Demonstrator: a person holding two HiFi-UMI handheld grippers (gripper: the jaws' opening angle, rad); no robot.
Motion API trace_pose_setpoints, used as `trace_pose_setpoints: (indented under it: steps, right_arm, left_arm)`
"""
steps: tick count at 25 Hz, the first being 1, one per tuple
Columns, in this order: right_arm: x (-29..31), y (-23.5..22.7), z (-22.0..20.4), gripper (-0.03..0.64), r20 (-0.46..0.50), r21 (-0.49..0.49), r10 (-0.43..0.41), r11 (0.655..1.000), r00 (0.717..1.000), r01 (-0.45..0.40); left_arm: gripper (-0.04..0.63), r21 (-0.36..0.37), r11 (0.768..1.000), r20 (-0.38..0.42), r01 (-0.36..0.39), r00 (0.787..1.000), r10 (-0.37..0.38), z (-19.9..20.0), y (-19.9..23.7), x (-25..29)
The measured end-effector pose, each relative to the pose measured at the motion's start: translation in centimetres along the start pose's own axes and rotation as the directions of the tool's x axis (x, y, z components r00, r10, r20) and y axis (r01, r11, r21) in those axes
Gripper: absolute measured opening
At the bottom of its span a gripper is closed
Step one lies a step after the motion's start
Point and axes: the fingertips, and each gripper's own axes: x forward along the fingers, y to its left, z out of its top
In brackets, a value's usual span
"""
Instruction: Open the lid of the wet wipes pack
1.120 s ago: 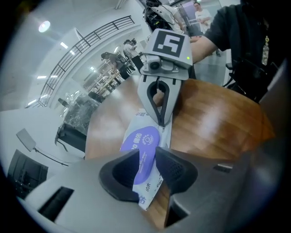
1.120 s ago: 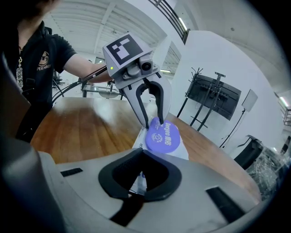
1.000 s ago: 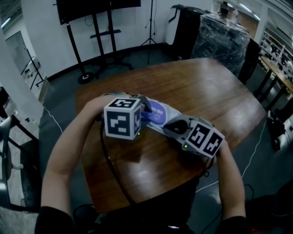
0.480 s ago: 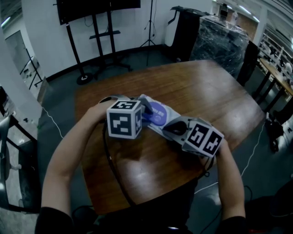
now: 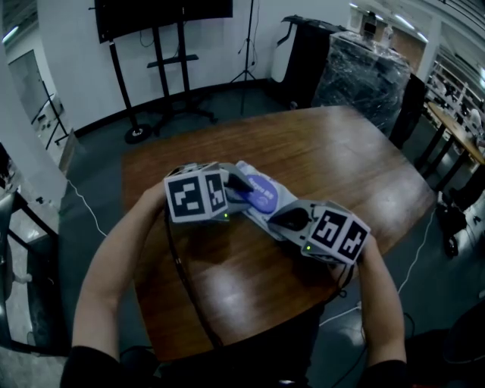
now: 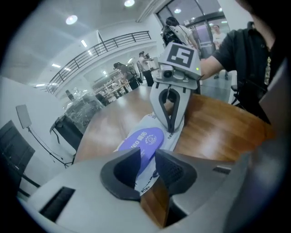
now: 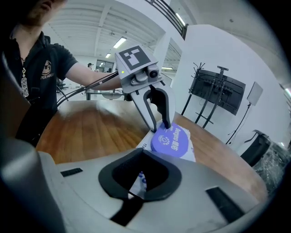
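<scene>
Fingers of left gripper: a little apart, with the near rim of the purple lid showing in the gap. No clear bite, and pad contact can't be confirmed.

Fingers of right gripper: pressed together, pinching a fold of white film at one end of the wet wipes pack.

Pack position: flat on the desk, between the two grippers. In the head view its long axis runs diagonally, upper left to lower right. The left gripper is at the upper-left end and the right gripper at the lower-right end.

Key relation: in the left gripper view the lid lies directly ahead of the fingers, just up-frame, and the right gripper is beyond it at top centre. The left hand is the nearer one to the lid. The right hand is on the pack's end, likely to hold it down.

Judgement: the lid looks flat and closed. The next move needs the left fingers to close on the rim and lift it up and away from the pinned end.

Surface: glossy brown wood, bare apart from the pack.

Room: grey floor, a dark screen on a stand at upper left, a tripod at top centre, and a wrapped stack at upper right.
</scene>
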Motion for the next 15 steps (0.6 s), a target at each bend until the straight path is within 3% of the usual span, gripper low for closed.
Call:
trace_pose_setpoints:
  steps: [10,13,15]
  right_arm:
    - [0.0,0.0,0.2,0.007,0.006,0.015,0.006,1.0,1.0,-0.006]
    - [0.0,0.0,0.2,0.008,0.009,0.014,0.007,1.0,1.0,-0.007]
    - [0.1,-0.1,0.1,0.008,0.013,0.011,0.003,1.0,1.0,-0.003]
  left_arm:
    - [0.114,-0.035,0.999,0.056,-0.002,0.998,0.004,0.9,0.9,-0.5]
    - [0.096,-0.085,0.995,0.171,-0.058,0.983,0.072,3.0,2.6,-1.9]
    - [0.087,-0.07,0.993,0.183,-0.1,0.977,0.111,4.3,3.8,-2.2]
